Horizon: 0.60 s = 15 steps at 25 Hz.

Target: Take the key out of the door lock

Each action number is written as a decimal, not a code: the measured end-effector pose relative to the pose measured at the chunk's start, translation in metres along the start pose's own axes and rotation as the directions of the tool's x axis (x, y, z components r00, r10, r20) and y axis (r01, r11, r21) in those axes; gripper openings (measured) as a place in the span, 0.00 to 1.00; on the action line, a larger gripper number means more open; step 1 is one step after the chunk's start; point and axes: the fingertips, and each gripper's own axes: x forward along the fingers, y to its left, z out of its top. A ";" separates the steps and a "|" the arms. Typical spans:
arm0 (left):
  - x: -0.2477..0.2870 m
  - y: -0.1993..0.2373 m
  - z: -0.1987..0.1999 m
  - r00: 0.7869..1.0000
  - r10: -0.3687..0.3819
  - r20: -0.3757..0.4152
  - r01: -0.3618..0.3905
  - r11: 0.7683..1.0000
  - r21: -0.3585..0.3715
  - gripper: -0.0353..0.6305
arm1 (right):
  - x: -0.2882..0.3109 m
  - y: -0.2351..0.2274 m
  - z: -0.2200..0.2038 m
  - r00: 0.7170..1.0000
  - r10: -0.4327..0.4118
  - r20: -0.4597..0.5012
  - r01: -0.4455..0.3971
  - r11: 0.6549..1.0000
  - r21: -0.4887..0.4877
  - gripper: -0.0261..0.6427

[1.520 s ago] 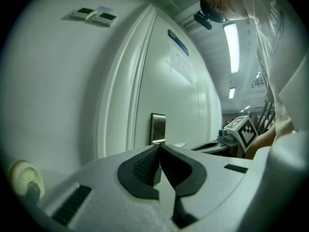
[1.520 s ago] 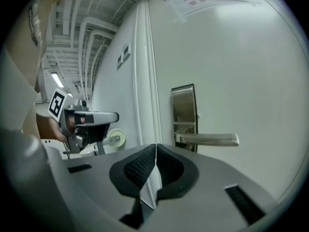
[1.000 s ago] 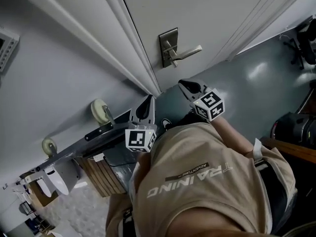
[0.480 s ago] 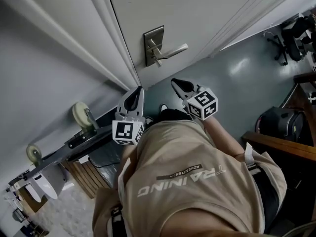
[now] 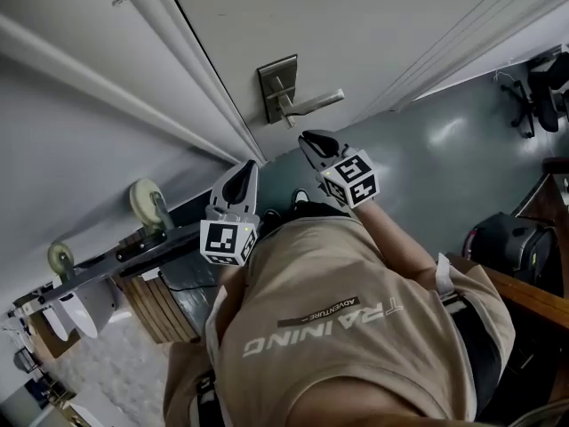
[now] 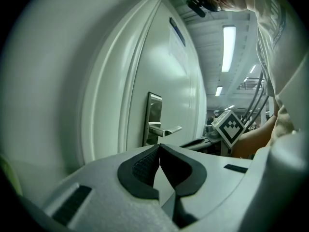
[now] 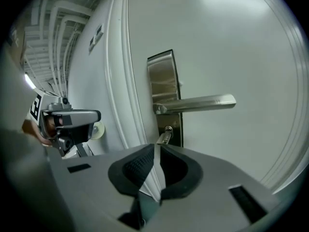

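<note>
- White door (image 5: pixel 373 25) and moulded frame filled the head view above a grey floor (image 5: pixel 427 140). A steel lock plate (image 5: pixel 277 90) and lever handle (image 5: pixel 313 107) were fixed near the door's edge. The right gripper (image 5: pixel 313 140) pointed up just beneath the lever, close to the plate. The left gripper (image 5: pixel 246 172) hung lower, beside the frame and apart from the lock. A person's beige shirt (image 5: pixel 356 327) took up the lower part of the view, and a caster wheel (image 5: pixel 145 203) showed at left. The key was too small to make out from this view.
- From the left gripper view, that gripper's dark pads met at their tips with nothing between them. Beyond them stood the door, plate and handle. The right gripper's marker cube (image 6: pixel 228 128) appeared to the right, under a long ceiling light (image 6: pixel 228 47).
- From the right gripper view, the key (image 7: pixel 164 137) sat in the cylinder at the foot of the lock plate, under the lever, its head jutting out from the door. The right gripper's jaws were closed tip to tip and held nothing. Their tips pointed at the key from just below it, and whether they touched it could not be told. The left gripper showed at the left edge.
</note>
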 end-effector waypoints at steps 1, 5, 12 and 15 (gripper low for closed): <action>0.002 -0.003 -0.004 1.000 0.002 -0.005 -0.002 1.000 -0.001 0.07 | 0.001 -0.001 -0.002 1.000 0.009 0.003 -0.009 1.000 0.000 0.06; 0.014 -0.017 -0.022 0.999 0.008 -0.032 -0.009 1.000 -0.019 0.07 | 0.006 -0.004 -0.010 0.998 0.062 0.008 -0.062 0.998 0.009 0.06; 0.012 -0.029 -0.025 0.996 0.012 -0.091 -0.014 1.000 -0.020 0.07 | 0.020 -0.010 -0.013 0.983 0.162 0.089 -0.182 0.931 0.316 0.07; 0.012 -0.025 -0.029 0.993 0.028 -0.112 -0.030 0.999 -0.015 0.07 | 0.033 -0.017 -0.013 0.972 0.185 0.144 -0.232 0.840 0.491 0.07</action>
